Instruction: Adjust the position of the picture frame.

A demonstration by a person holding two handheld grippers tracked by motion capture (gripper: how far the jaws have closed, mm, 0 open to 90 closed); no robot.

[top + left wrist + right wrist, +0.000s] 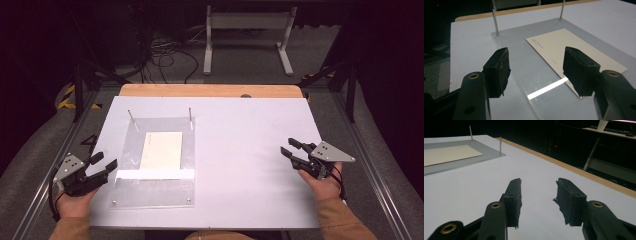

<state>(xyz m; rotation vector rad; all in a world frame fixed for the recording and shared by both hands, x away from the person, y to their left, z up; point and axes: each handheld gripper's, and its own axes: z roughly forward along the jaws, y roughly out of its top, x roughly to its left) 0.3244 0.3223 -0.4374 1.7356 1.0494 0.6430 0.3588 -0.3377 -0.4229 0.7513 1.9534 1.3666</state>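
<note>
Cream card (161,150) lay untouched on clear plate (152,190); nothing started.
Left gripper (106,167) near the plate's edge, right gripper (289,147) well apart, both gaped empty.

- A big white board (240,165) lies flat on the surface.
- A strip of light brown wood (210,90) shows at the far edge of the surface.
- A white metal stand (247,37) with two feet sits on the floor well behind the surface.
- Black cables (165,57) lie in a messy heap on the grey floor (240,72), to the left of the stand.
- Yellow and black stripe tape (67,97) is stuck on the floor at the far left.
- Grey metal rails (372,170) run along both sides of the surface.
- The room behind is very dark.
</note>
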